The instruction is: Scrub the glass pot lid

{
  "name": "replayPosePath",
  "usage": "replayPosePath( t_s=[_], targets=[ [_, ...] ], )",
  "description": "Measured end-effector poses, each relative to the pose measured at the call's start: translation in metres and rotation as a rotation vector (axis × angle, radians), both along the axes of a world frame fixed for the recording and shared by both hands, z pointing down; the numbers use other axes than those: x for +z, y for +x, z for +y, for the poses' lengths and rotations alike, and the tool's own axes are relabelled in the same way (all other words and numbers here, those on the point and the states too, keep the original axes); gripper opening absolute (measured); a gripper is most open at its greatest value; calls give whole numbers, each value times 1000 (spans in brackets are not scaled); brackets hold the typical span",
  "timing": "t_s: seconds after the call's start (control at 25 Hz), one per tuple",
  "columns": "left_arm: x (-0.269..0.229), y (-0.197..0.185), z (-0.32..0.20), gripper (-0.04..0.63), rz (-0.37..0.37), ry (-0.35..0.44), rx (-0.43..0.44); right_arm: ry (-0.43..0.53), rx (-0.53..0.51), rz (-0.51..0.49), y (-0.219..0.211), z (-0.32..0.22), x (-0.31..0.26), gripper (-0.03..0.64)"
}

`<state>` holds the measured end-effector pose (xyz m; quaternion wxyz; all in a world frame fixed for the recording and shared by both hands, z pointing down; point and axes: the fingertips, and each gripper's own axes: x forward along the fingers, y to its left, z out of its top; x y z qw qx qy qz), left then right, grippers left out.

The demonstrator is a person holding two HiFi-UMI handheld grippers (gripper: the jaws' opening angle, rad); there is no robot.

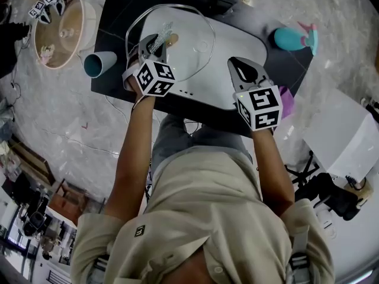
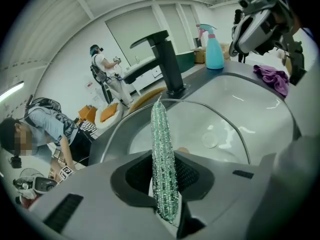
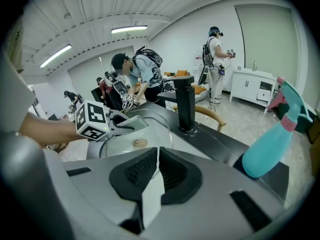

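Lid's in the sink: the glass pot lid (image 1: 190, 47) lies across the left part of the white sink (image 1: 240, 43), which is set in the black worktop (image 1: 121, 10), w/ its rim arcing toward the tap (image 2: 167, 59) at the far edge. Left gripper (image 1: 151, 45) is clamped on a glittery green scrubber (image 2: 161, 129), which stands up between the jaws and sits over the lid close to the brown knob (image 1: 172, 39); can't tell if it's actually pressing on the glass. Right gripper (image 1: 241, 67) hovers at the sink's near right edge, jaws together, nothing in them, clear of the lid. Teal spray bottle (image 1: 294, 38) at the far right corner, purple cloth (image 1: 286, 102) by the right edge, teal cup (image 1: 100, 63) at the left edge. Looks like the scrub step is on. To do it well I'd say: press lightly and work in small circles from the knob out to the rim. The lid isn't pinned, so it'll prob. skate on the smooth basin, and the right gripper should steady the near rim first.
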<state>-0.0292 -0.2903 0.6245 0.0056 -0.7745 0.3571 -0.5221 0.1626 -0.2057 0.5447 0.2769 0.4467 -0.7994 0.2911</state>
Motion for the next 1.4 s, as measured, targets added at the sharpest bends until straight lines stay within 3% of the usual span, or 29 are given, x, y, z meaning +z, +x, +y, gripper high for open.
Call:
replayPosePath(
  t_s=[0.28,0.76,1.16,1.4],
  targets=[
    [27,66,20,87,-16,-42,151,-12,45,-1,21,9,9,28],
    [37,119,46,87,11,-90,254,-17,67,-6,37,16,10,28],
    [39,109,55,87,6,-110,263,-21,40,-6,27,15,10,28],
    [36,54,53,87,-37,-104,215,-26,2,-9,6,11,12,28]
  ],
)
